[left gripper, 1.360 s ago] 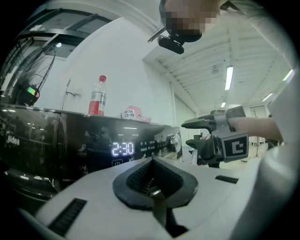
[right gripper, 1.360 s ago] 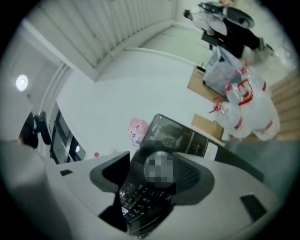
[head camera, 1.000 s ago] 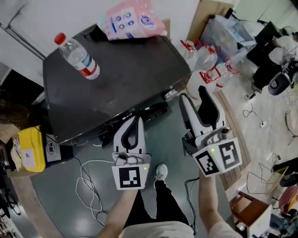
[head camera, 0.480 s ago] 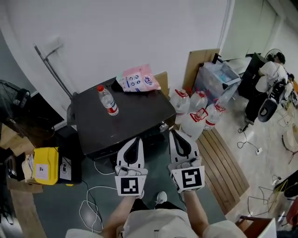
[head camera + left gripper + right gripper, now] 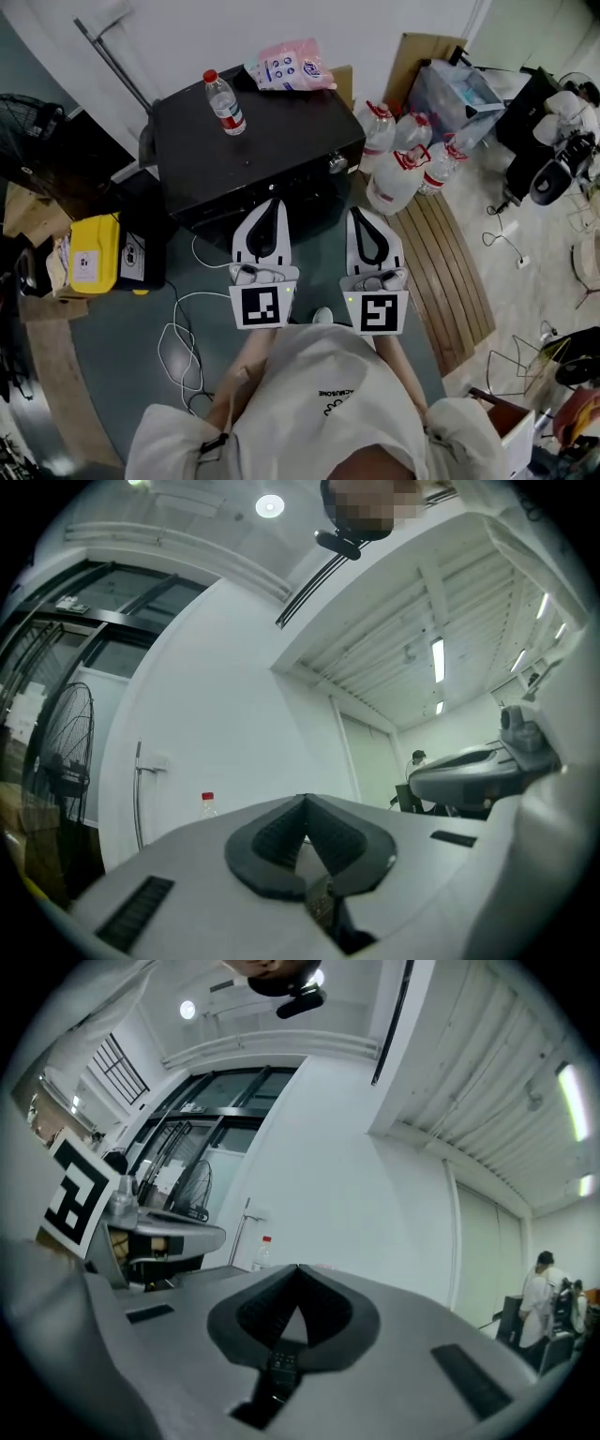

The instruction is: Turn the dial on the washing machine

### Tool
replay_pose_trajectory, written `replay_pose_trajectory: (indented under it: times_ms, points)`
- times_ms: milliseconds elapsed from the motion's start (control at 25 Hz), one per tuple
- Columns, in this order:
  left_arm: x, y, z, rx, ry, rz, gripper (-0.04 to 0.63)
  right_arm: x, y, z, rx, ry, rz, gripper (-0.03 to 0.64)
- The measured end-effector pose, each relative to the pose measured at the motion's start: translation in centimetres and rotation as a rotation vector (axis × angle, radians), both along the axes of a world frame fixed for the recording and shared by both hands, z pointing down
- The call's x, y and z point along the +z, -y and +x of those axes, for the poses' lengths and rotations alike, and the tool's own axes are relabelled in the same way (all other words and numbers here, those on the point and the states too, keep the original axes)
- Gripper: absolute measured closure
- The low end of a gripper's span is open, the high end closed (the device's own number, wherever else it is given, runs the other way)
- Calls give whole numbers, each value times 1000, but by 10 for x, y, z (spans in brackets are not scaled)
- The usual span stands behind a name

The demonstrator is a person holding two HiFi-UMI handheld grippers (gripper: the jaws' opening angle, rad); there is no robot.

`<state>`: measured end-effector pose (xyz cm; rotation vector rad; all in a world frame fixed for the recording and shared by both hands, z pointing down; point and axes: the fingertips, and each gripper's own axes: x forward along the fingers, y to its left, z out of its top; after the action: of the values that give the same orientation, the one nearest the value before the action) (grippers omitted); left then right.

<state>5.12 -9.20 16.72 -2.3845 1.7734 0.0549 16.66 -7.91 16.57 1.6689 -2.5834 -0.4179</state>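
The black washing machine (image 5: 253, 141) stands against the white wall, with its silver dial (image 5: 336, 164) at the front right corner. Both grippers are held side by side in front of the person, short of the machine's front and touching nothing. My left gripper (image 5: 273, 202) is shut, its tips together (image 5: 306, 799) and nothing between them. My right gripper (image 5: 362, 213) is below and right of the dial, apart from it. Its jaws have just been closing and now meet empty (image 5: 298, 1267). A clear bottle (image 5: 225, 103) with a red cap stands on the machine's lid.
A pink bag (image 5: 289, 66) lies at the lid's back edge. Several big water jugs (image 5: 398, 159) crowd the floor right of the machine, by a wooden pallet (image 5: 450, 272). A yellow box (image 5: 94, 253) sits at the left, and white cables (image 5: 183, 328) trail over the floor.
Both grippers have drawn back from the machine's front towards the person and risen. The right jaws, apart beside the dial in the oldest frame, have closed. The head view now takes in more of the room.
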Motion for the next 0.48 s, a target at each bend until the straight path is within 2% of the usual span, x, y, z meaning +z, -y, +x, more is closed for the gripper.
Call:
replay_pose_trajectory:
  times_ms: [200, 480]
  points:
    - [12, -5, -2, -41, -2, -34, 597, 28, -6, -1, -27, 14, -85, 612]
    - [14, -13, 7, -38, -1, -31, 597, 33, -11, -2, -61, 29, -103, 612]
